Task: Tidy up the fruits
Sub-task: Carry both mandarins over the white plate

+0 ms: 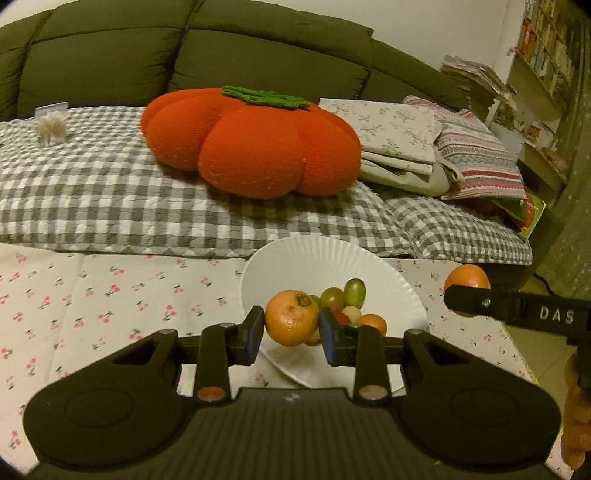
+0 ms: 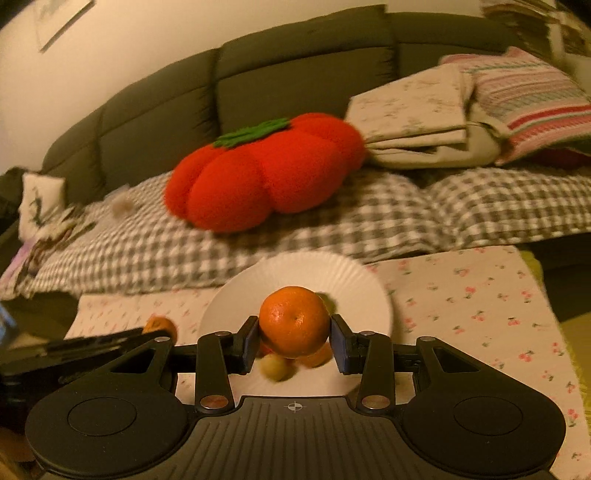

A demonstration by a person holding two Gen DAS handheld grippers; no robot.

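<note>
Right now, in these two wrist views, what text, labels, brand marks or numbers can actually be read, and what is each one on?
"DAS": raised letters on the black body of the right claw, seen from the left wrist view.
Book with a green cover tucked under the folded bedding: some print, too small to read.
Books on the shelf: spines too small to read.
Framed picture on the wall: blurred, nothing legible.
No numbers or other signs are readable.

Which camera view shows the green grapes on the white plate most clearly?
The left wrist view: the green grapes sit sharp and unhidden on the white plate, behind the mandarin. In the blurred right wrist view only a green edge shows.
</note>
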